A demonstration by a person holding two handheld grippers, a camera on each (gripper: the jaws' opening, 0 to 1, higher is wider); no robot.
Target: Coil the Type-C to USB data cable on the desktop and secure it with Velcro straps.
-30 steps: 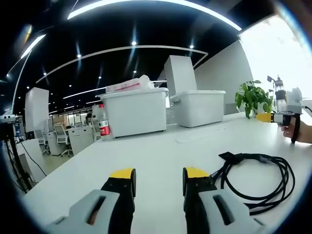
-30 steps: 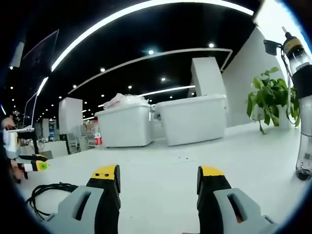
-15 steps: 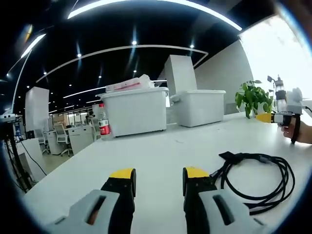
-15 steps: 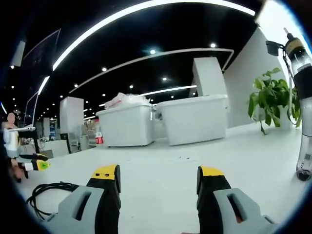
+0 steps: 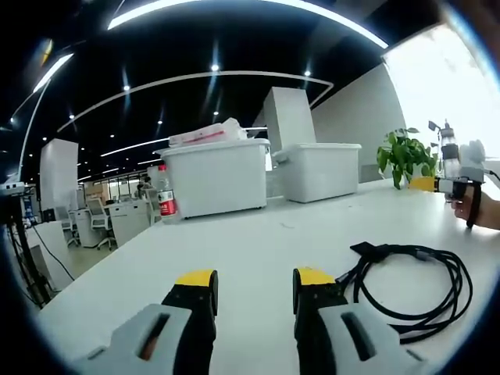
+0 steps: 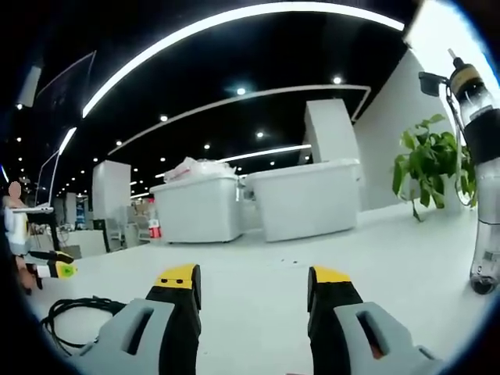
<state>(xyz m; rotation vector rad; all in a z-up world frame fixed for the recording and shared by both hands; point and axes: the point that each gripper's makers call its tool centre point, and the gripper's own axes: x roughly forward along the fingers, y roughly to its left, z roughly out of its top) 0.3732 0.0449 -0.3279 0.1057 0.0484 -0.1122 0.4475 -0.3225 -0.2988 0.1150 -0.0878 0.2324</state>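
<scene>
Here the left gripper (image 5: 254, 283) is hovering low over the white bench (image 5: 258, 242), its yellow-tipped jaws standing apart with nothing between them. Just beside its right jaw, the black data cable (image 5: 422, 285) is lying on the bench in a loose, untidy loop, one end reaching up to a dark flat piece that may be the strap, though that is too small to tell. Beyond the cable, toward the bench's far right edge, a hand (image 5: 483, 209) is holding the right gripper (image 5: 437, 186), which is pointing in from the right.

In the right gripper view, the right gripper (image 6: 254, 279) is likewise sitting released above bare bench, jaws spread and gripping nothing. The cable (image 6: 74, 314) is showing to the left of its left jaw, well short of the jaws, and past it the left gripper (image 6: 56, 269) is coming in from the left edge.

Along the bench's far edge two white storage bins (image 5: 215, 178) are standing side by side, with a red-labelled bottle (image 5: 165, 198) just left of them. A potted green plant (image 5: 405, 155) is sitting toward the far right corner, and a tall clear bottle (image 6: 483, 168) is standing upright near the right edge.
</scene>
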